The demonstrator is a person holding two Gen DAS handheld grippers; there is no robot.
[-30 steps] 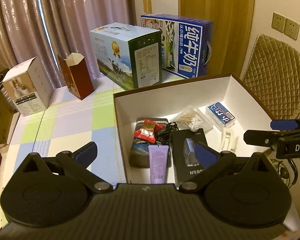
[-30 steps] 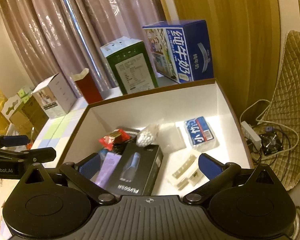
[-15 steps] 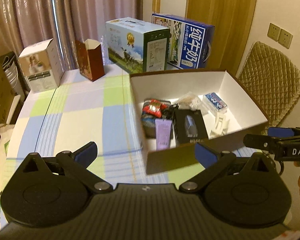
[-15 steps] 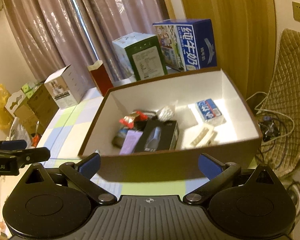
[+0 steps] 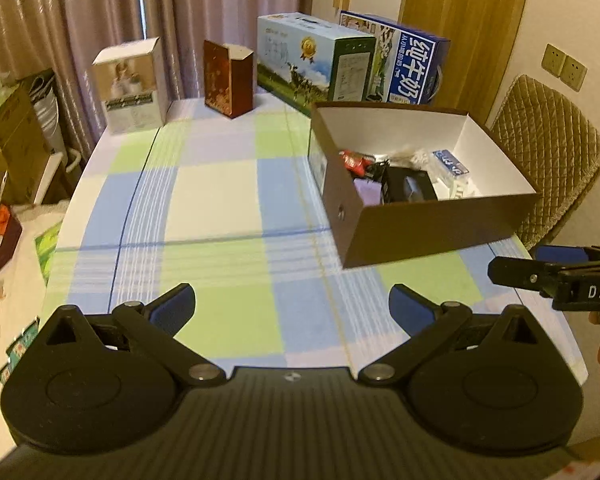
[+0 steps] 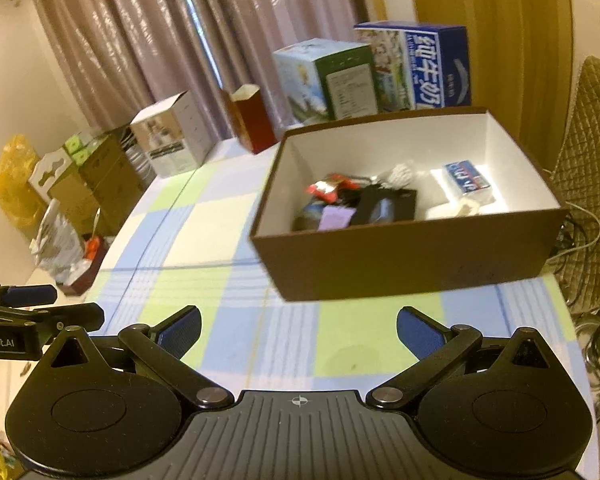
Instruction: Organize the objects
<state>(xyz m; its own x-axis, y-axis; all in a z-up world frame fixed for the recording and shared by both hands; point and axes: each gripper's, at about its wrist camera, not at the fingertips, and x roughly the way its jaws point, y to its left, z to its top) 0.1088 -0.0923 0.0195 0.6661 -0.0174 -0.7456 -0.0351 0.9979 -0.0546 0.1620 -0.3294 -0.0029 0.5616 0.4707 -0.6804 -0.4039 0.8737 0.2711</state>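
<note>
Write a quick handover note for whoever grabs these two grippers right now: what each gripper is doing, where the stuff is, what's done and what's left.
Left gripper: open, empty, above the checked tablecloth, short of the brown box.
Right gripper: open, empty, also short of the box.
In the box: red snack packet, purple tube, black carton, blue tissue pack, cotton swabs, a white plastic piece.
Done: the small things lie together in the box; none show loose on the cloth.
Left: probably nothing to collect. The milk cartons and small boxes stand along the table's far edge.
</note>
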